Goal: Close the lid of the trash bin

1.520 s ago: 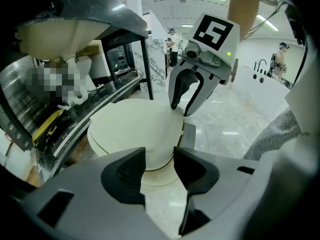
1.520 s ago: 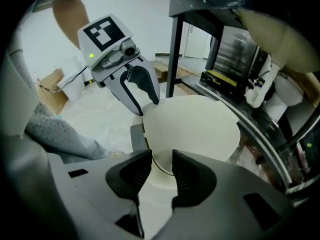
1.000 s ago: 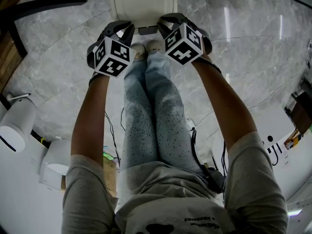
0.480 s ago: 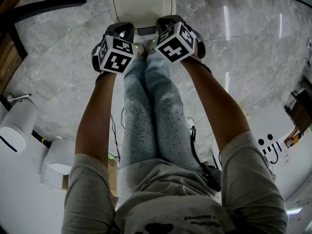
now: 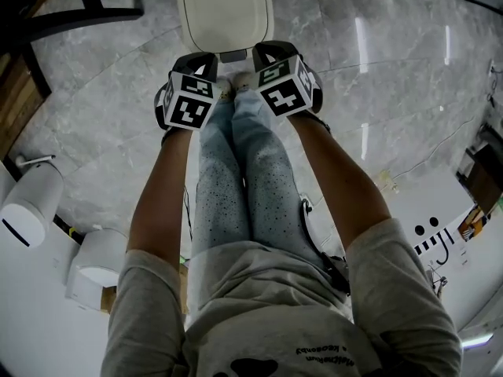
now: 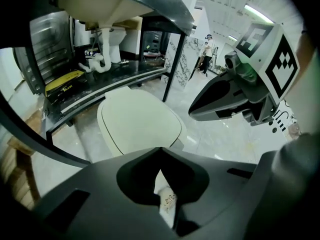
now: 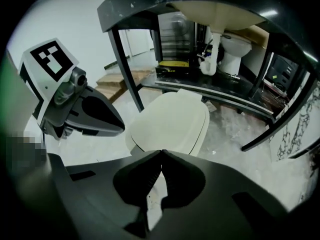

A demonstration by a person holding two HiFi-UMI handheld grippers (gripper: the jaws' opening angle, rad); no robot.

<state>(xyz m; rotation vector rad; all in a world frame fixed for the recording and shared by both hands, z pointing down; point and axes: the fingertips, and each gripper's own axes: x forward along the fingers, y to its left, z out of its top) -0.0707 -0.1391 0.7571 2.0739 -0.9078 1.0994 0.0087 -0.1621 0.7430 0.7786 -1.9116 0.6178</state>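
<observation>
The white trash bin (image 5: 225,10) stands on the marble floor just beyond my feet, with its lid down flat. It also lies straight ahead in the left gripper view, as the bin lid (image 6: 140,121), and in the right gripper view (image 7: 172,124). My left gripper (image 5: 203,56) hovers above the bin's near left corner, and my right gripper (image 5: 266,49) above its near right corner. Both point steeply down. The left gripper's own tips (image 6: 160,149) meet with nothing between them. So do the right gripper's tips (image 7: 162,151). Neither touches the lid.
A black-framed washstand (image 6: 170,19) with a basin rises behind the bin, and a toilet (image 7: 235,46) stands beyond it. Two white round appliances (image 5: 27,206) (image 5: 98,261) sit at the left. My legs (image 5: 244,171) are directly below the grippers. Cables trail by my feet.
Both grippers have lifted off the bin's near edge and rolled, so their marker cubes show other faces. More of the shut lid is now visible ahead of them.
</observation>
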